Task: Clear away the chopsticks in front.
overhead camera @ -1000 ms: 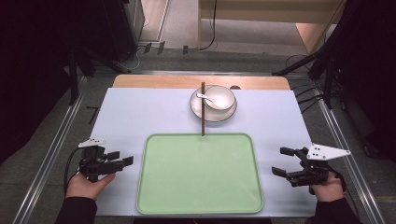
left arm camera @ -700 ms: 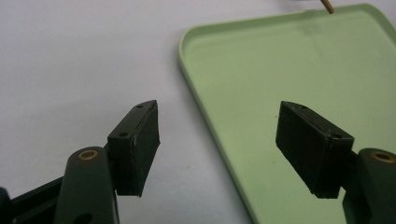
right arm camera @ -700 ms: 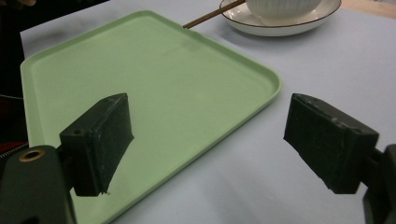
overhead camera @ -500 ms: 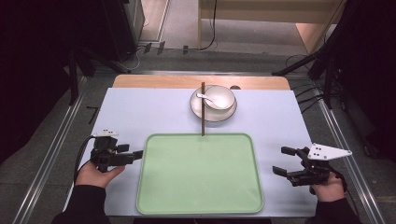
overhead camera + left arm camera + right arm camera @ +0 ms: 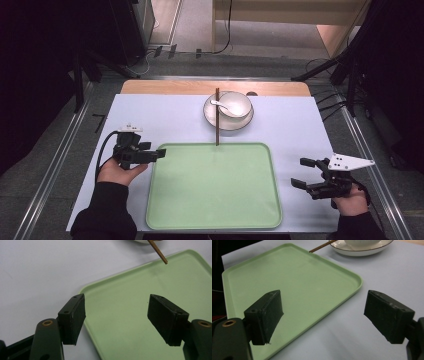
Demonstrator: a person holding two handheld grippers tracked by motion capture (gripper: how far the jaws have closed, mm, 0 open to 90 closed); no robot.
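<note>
The left claw (image 5: 159, 151) is spread wide and empty, its tips just over the left rim of the green tray (image 5: 214, 220). The tray lies directly ahead and to the right of this claw. It is a flat rounded rectangle of smooth plastic w/ a low raised lip, long axis running away from the person.

The right claw (image 5: 303, 173) is also spread and empty, and it sits apart from the tray's right edge, so the left one is nearer.

Beyond the tray, ahead of both claws, stands a white ceramic bowl (image 5: 232, 104) on a saucer (image 5: 225, 122), w/ a spoon (image 5: 219, 104) inside. A thin brown wooden stick (image 5: 217, 117) reaches from there to the tray's far rim. The bench (image 5: 165, 117) cover is pale and matte.
</note>
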